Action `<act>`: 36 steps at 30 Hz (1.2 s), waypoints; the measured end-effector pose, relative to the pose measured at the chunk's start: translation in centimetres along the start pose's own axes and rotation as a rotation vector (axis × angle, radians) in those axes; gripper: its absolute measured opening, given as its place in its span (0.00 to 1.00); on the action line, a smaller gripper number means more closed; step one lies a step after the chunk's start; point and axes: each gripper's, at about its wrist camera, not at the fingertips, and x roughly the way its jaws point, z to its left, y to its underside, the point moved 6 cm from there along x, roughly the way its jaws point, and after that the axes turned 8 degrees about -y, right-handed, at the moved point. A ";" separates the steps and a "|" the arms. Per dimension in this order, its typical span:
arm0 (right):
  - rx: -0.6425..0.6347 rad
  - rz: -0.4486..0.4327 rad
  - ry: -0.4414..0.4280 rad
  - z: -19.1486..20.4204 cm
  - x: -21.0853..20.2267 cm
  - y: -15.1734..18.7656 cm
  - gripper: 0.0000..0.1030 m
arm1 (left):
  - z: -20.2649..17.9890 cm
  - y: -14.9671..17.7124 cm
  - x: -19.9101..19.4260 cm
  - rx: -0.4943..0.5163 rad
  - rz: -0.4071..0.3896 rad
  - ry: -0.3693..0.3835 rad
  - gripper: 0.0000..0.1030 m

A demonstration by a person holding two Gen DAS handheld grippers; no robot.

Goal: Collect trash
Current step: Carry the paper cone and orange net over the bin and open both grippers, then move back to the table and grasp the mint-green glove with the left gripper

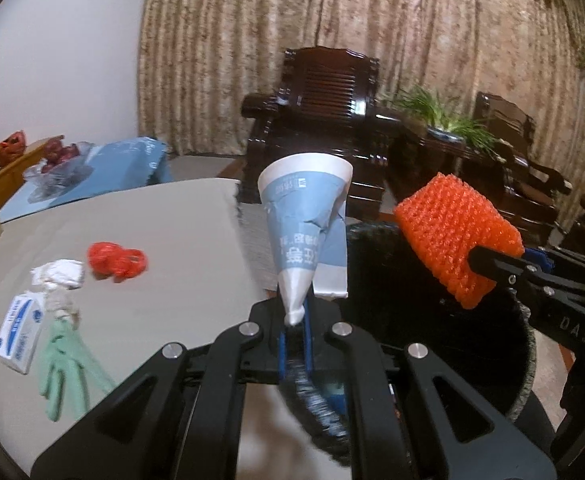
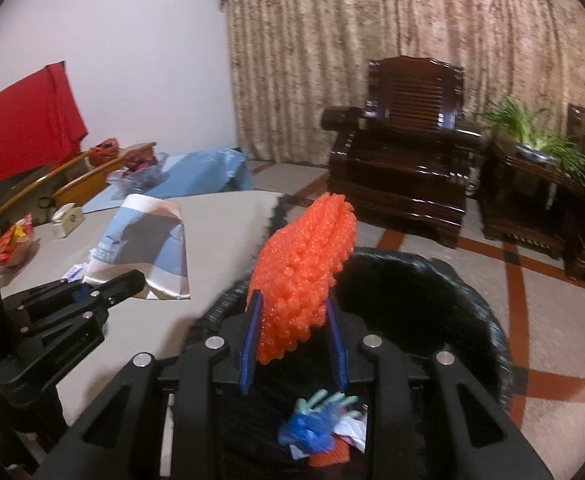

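Landmark: the black-lined trash bin (image 1: 432, 352); every place below is given relative to it.
Left on the table: well left of the bin, on the grey table (image 1: 164, 232), lie a white-and-blue box (image 1: 18, 334), a green glove (image 1: 68, 364), a crumpled white tissue (image 1: 58, 274) and a red plastic wad (image 1: 116, 261). My guess is these are the trash not yet collected.
Left gripper: the left gripper (image 1: 294, 316) is clamped on the pinched tip of a crushed blue-and-white paper cup (image 1: 304, 232), its wide mouth pointing up and away.
Left pose: held at the bin's left rim, over the table edge, fingers aimed forward and roughly level; probably carrying the cup across to drop it.
Right gripper: the right gripper (image 2: 294, 334) is closed around the lower end of an orange foam fruit net (image 2: 302, 276), blue pads on both sides.
Right pose: directly above the bin's opening, tilted slightly up, the net standing clear of the rim; it looks placed for release.
Inside the bin: blue and pale-green gloves (image 2: 318, 420) and white scraps lie at the bottom, so some collecting is done.
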 end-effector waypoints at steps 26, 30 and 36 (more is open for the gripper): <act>0.148 0.022 0.173 -6.6 -1.7 3.5 0.94 | -3.6 1.8 2.9 0.027 0.081 0.054 0.65; 0.124 -0.010 0.142 -5.1 -1.8 2.3 0.94 | -0.2 1.2 1.1 -0.016 0.049 -0.011 0.76; 0.065 -0.033 0.059 -0.8 -0.4 0.9 0.94 | 4.9 0.3 -1.0 -0.074 0.013 -0.108 0.82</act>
